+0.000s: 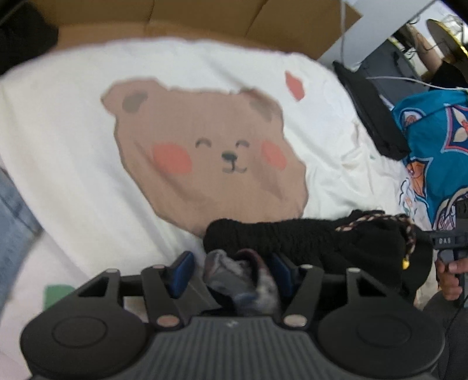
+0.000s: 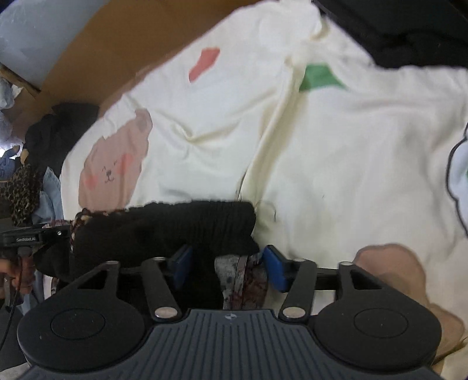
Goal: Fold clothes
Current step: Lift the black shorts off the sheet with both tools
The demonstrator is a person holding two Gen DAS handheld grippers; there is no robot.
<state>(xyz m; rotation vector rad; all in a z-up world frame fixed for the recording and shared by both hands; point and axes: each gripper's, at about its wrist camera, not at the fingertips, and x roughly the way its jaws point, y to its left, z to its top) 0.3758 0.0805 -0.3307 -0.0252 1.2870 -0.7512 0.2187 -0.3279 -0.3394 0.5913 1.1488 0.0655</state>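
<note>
A black knit garment (image 1: 307, 236) with a braided trim lies bunched across a cream bear-print cloth (image 1: 73, 146). In the left wrist view my left gripper (image 1: 232, 263) stands open at the garment's near edge. A grey and maroon fold of fabric (image 1: 237, 277) sits loosely between its blue pads (image 1: 182, 271). At the garment's other end (image 2: 163, 225), my right gripper (image 2: 226, 260) is open too, with a patterned fold (image 2: 242, 277) between its pads (image 2: 275, 269), which do not press on it. Each gripper also shows at the edge of the other's view, held by a hand (image 1: 450, 277).
A teal patterned garment (image 1: 438, 140) and a black one (image 1: 371, 111) lie to the right of the bear cloth. Denim (image 1: 11, 222) lies at the left, brown cardboard (image 1: 204, 17) behind. In the right wrist view, leopard-print fabric (image 2: 23, 187) lies at the left and dark cloth (image 2: 409, 29) at top right.
</note>
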